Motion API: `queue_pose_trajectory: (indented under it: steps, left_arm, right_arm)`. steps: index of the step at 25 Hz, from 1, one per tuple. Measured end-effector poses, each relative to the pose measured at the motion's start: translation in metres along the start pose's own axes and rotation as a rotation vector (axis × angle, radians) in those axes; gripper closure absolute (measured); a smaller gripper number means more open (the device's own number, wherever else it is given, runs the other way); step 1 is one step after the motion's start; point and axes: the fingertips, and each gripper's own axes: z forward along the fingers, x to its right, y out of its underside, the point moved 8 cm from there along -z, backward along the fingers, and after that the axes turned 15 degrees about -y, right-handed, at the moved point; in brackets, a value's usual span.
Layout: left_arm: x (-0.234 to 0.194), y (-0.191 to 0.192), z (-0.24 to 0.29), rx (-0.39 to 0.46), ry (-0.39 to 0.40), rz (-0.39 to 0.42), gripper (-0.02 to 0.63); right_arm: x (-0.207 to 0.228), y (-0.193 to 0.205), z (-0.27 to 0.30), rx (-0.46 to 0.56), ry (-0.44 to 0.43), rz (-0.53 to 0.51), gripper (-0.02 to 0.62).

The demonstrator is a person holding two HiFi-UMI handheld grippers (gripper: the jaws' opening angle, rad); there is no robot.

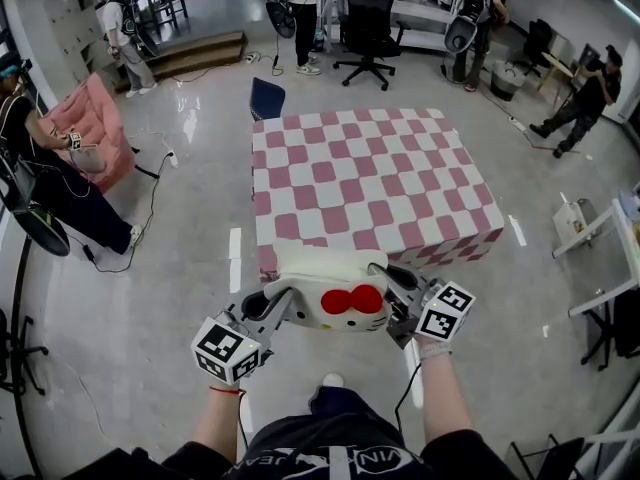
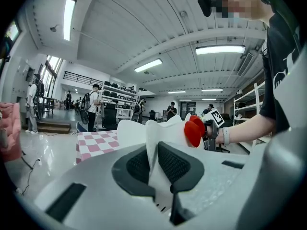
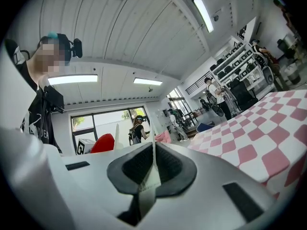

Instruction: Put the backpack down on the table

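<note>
We hold the white backpack [image 1: 330, 286] up between our two grippers, right by the near edge of the pink and white checked table [image 1: 370, 168]. Its long side runs from left to right, and the side with the red bow [image 1: 352, 300] faces us. Our left gripper [image 1: 283, 308] pinches the white cloth at one end. Our right gripper [image 1: 398, 290] pinches a thin white bit at the other end
</note>
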Motion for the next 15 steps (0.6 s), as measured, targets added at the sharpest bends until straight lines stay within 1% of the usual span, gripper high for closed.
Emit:
queue_pose_trajectory:
  steps: [11,15]
  left_arm:
    - [-0.011,-0.024,0.061,0.033,-0.019,0.013,0.568]
    - [-0.020,-0.031,0.077,0.038,-0.024,0.003,0.568]
  right_arm:
    - [0.057,-0.035,0.000,0.002,-0.016,-0.006,0.583]
    - [0.075,-0.046,0.008,-0.008,-0.022,-0.010,0.583]
